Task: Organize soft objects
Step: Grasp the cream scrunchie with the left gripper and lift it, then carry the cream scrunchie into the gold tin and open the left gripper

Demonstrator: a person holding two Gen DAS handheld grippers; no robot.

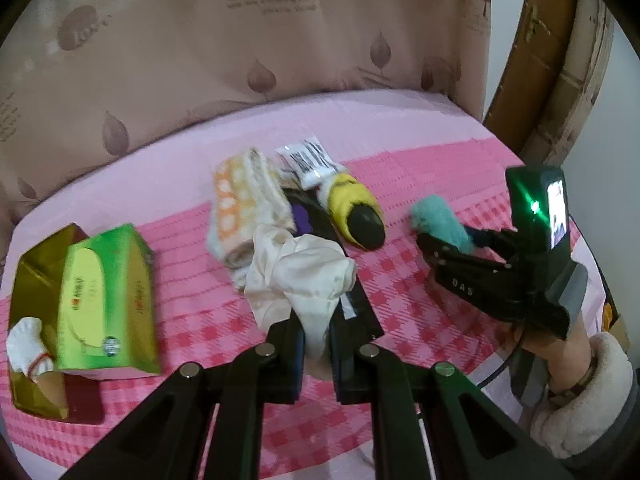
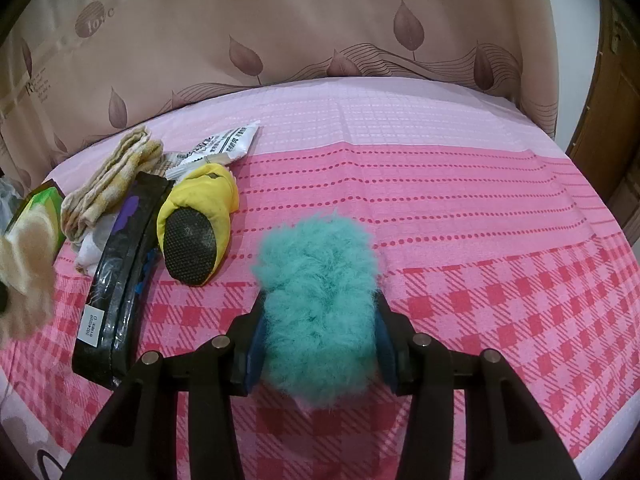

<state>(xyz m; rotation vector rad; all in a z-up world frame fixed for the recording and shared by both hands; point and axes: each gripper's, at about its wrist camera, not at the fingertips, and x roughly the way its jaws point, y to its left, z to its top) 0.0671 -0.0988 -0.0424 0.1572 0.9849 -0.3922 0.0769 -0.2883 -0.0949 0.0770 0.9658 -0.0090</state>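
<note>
Two grippers over a pink checked bedspread [image 2: 460, 208], each clamped on something soft. Left gripper [image 1: 316, 354]: fingers pinched onto the lower fold of a cream satin cloth [image 1: 298, 270], bunched and crumpled just ahead of the pads, draped partly over a long black packet [image 1: 354, 304] lying lengthwise on the spread. Right gripper [image 2: 320, 354]: blue pads [image 2: 256, 354] pressed on either side of a teal fluffy piece [image 2: 320, 304], fur bulging up and forward past the fingertips; seen from the left wrist view as well, teal fluff [image 1: 440, 220] poking out of the black fingers, held off to the right of the pile and apart from it.

Just behind the cream cloth, touching it: a folded orange-and-white towel [image 1: 244, 204]. To the right of the towel, a yellow slipper [image 1: 354, 210] with its dark sole turned up, beside the black packet, and a white printed sachet [image 1: 308, 160] at its far end. Well to the left: a green tissue box [image 1: 102, 300] resting on a gold box [image 1: 32, 272], with a small white sock [image 1: 26, 344] at the near corner.

Behind everything, a beige leaf-printed curtain [image 2: 320, 28] along the far edge of the bed; wooden door frame [image 1: 536, 60] at far right
</note>
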